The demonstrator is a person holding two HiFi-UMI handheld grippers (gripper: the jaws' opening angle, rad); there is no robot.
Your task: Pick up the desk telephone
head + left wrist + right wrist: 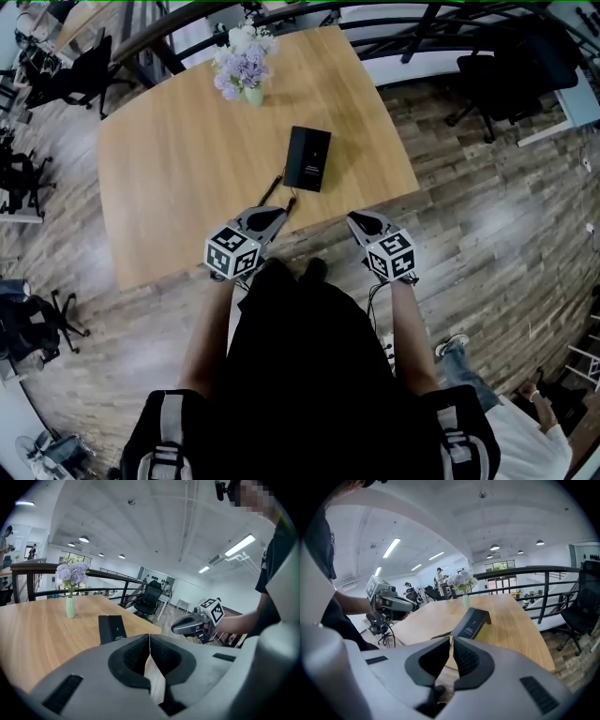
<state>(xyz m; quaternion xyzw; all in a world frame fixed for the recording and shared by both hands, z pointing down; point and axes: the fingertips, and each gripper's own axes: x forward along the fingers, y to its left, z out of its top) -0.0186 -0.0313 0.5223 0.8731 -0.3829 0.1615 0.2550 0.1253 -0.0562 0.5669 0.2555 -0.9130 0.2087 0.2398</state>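
Note:
The black desk telephone (307,158) lies on the wooden table (178,159), near its front edge, with a dark cord (272,192) trailing toward me. It also shows in the left gripper view (111,628) and the right gripper view (472,622). My left gripper (281,214) hovers at the table's front edge, just short of the telephone, shut and empty (149,637). My right gripper (356,220) is beside it, off the table's front corner, also shut on nothing (452,641). Neither touches the telephone.
A pale green vase of lilac and white flowers (246,66) stands at the table's far side. Black office chairs (511,66) are at the back right and at the left (80,70). A dark railing (543,581) runs behind the table. Another person (511,427) is at the lower right.

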